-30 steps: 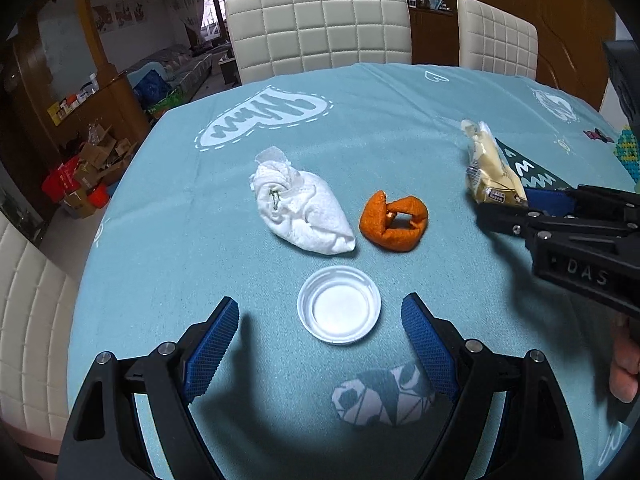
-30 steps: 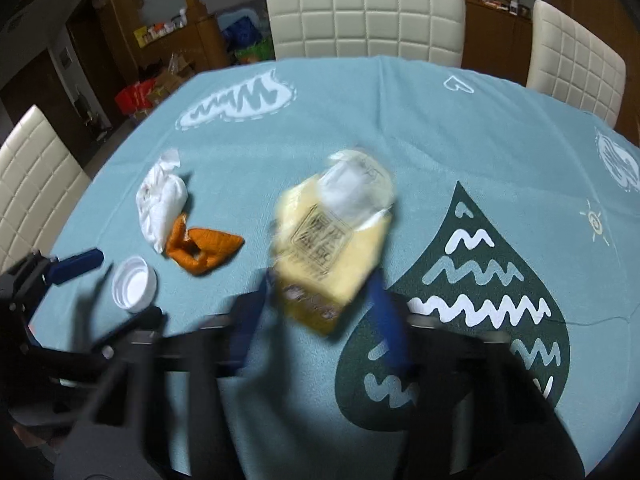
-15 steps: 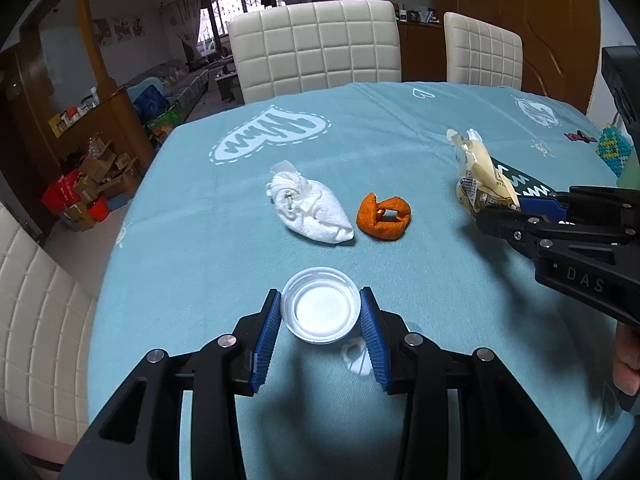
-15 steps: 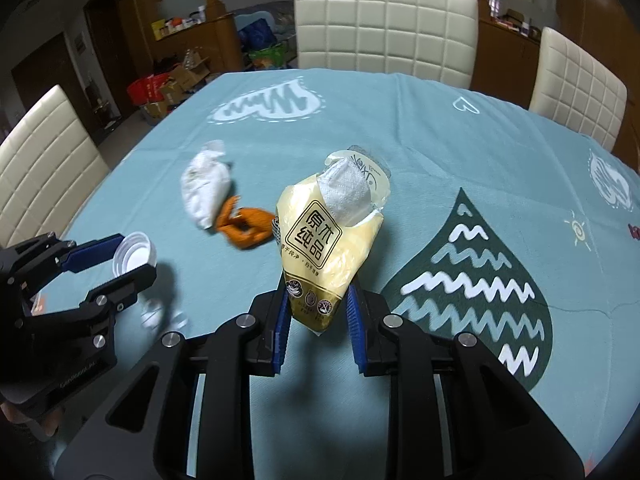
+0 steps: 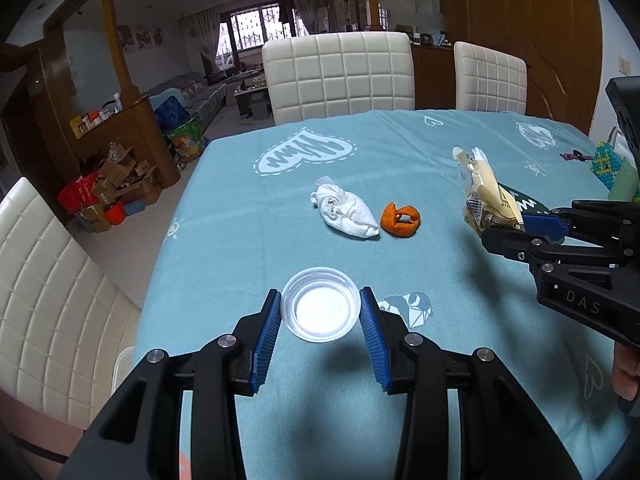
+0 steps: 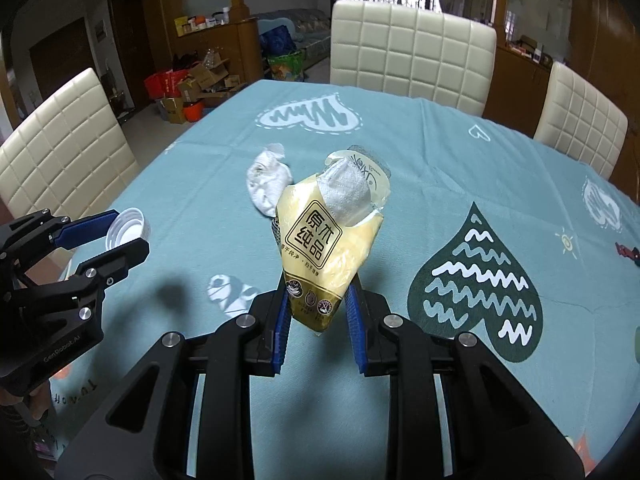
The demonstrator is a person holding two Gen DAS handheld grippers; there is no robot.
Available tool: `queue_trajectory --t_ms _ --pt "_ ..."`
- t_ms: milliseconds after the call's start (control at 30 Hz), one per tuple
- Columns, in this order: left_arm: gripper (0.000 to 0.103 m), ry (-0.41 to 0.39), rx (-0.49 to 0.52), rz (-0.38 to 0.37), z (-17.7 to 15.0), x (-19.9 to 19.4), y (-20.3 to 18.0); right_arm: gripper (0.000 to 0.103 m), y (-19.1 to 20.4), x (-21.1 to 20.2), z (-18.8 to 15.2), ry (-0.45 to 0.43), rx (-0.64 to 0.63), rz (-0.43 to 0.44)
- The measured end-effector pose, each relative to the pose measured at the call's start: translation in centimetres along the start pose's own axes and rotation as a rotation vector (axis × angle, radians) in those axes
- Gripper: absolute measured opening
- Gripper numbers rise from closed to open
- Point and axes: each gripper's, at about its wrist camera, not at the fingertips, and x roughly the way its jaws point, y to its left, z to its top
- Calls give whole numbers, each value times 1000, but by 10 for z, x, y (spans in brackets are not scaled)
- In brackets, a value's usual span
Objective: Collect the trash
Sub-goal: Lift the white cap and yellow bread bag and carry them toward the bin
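My left gripper [image 5: 320, 312] is shut on a white plastic lid [image 5: 320, 309] and holds it above the teal tablecloth; the lid also shows in the right wrist view [image 6: 127, 233]. My right gripper [image 6: 318, 312] is shut on a yellow tissue packet [image 6: 330, 240] and holds it upright above the table; the packet also shows in the left wrist view [image 5: 486, 196]. A crumpled white tissue [image 5: 346, 214] and an orange peel [image 5: 401, 220] lie on the cloth beyond the lid. In the right wrist view the tissue [image 6: 267, 180] lies behind the packet, and the peel is hidden.
The table [image 5: 240, 208] has a teal printed cloth. White padded chairs stand at the far side [image 5: 340, 76], far right [image 5: 490, 76] and left [image 5: 44, 300]. Boxes and bags [image 5: 108, 192] lie on the floor to the left. A beaded item [image 5: 608, 164] sits at the right edge.
My left gripper closed on the white lid and lifted it off the cloth. My right gripper has risen with the tissue packet held in it.
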Motion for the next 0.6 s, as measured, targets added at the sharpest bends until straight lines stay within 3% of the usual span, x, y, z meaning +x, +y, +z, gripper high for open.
queue_trajectory --t_ms 600 --pt "39 -55 -25 33 -16 -46 12 28 28 -46 -6 -58 -59 -7"
